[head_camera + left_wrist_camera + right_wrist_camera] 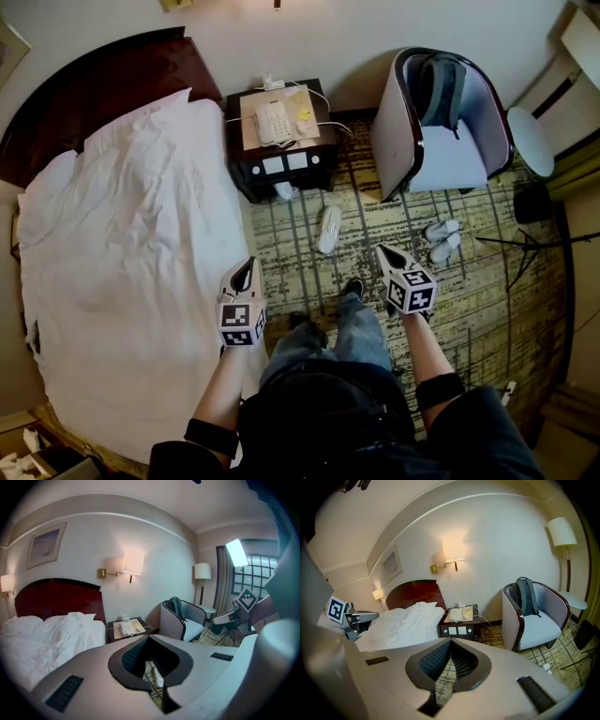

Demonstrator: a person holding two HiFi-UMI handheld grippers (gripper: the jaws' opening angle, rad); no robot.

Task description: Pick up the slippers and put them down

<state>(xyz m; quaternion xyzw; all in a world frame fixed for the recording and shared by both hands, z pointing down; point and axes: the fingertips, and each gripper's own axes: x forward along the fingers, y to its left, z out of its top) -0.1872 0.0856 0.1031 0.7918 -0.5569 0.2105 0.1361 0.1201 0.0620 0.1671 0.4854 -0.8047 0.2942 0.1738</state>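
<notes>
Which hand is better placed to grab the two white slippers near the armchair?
Right. The right tool, shut and empty, hangs nearest the white slippers; the left tool is over by the bed, farther away.

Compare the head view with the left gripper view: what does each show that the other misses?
Only the head view: a pair of white slippers on the carpet by the armchair, and the person's legs. Only the left gripper view: the wall lamp, framed picture and window. Both: the bed, armchair, nightstand phone, and a single white slipper on the carpet.
</notes>
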